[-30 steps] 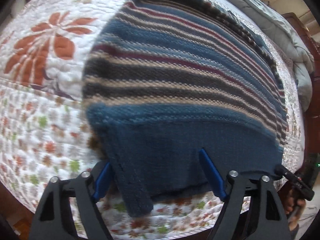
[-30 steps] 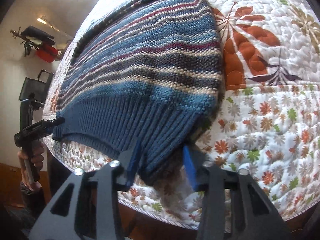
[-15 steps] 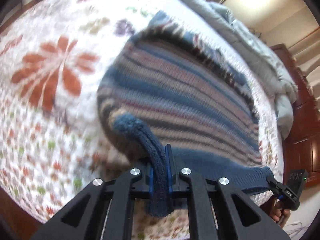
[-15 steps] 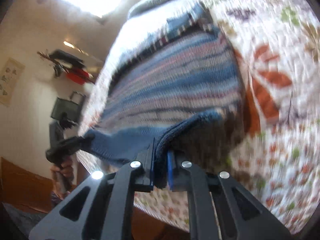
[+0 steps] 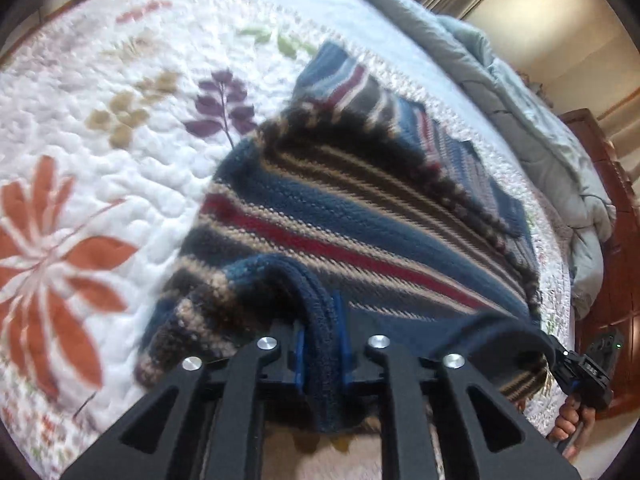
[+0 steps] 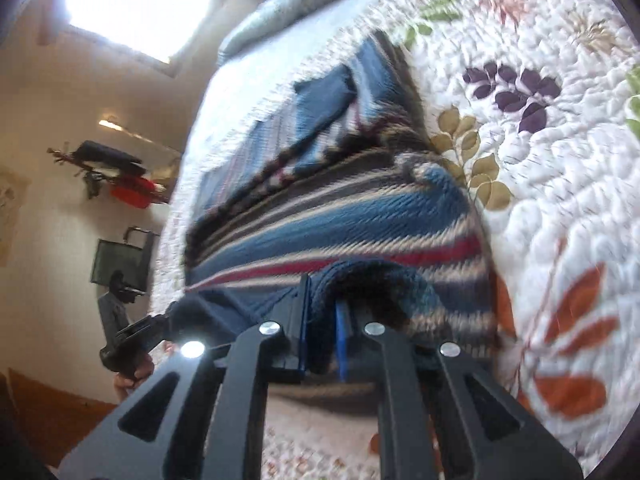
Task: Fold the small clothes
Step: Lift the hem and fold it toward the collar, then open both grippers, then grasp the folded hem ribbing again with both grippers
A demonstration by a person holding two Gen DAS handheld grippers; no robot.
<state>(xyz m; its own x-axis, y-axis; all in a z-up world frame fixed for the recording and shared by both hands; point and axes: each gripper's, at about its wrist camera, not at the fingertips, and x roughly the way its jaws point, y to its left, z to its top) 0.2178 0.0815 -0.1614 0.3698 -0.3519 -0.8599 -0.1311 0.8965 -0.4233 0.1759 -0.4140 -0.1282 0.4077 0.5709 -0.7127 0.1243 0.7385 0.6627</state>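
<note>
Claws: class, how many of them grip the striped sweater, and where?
2. The left claw pinches the blue ribbed hem of the sweater at one corner; the right claw pinches the hem's other corner. None appears hidden.

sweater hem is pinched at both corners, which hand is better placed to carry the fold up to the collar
Neither alone: the left gripper and right gripper each clamp a corner of the sweater hem, lifted over the quilt. Both should carry it together.

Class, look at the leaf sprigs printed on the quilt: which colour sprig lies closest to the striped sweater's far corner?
The purple sprig, whose stem runs up to the sweater; the tan and green sprigs sit apart.
</note>
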